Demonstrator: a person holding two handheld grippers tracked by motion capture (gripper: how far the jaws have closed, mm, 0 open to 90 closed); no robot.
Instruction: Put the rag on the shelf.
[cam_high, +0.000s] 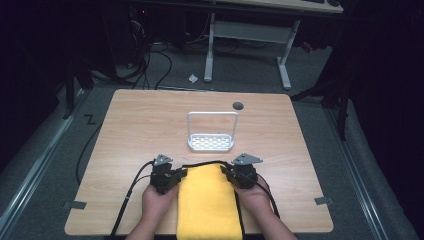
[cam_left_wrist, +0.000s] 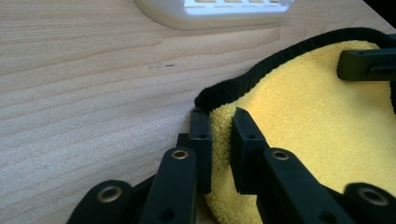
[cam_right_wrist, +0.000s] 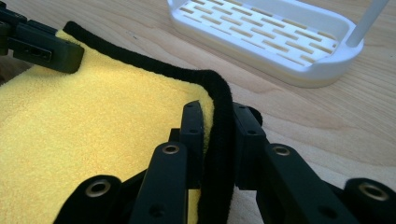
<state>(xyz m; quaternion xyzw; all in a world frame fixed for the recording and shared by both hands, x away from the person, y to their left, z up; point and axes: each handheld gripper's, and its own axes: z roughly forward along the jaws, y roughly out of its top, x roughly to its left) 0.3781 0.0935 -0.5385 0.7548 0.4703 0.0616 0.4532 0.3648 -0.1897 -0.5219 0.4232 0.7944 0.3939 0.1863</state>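
Wooden table (cam_high: 150, 120), no writing readable: both the left hand-held gripper (cam_left_wrist: 220, 122) and the right hand-held gripper (cam_right_wrist: 218, 116) pinch the yellow towel (cam_high: 207, 200).

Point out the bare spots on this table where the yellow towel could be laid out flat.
Free: the wide strip of table left of the white rack, the matching strip to its right, and the band beyond it near the round grommet. Crowded: the near middle, where the yellow towel lies with the left tongs and right tongs pinching its far corners.

So my left claw (cam_high: 176, 176) and right claw (cam_high: 227, 175) sit at the towel's (cam_high: 207, 202) far corners on the bench (cam_high: 140, 125), rack (cam_high: 211, 142) just beyond them.
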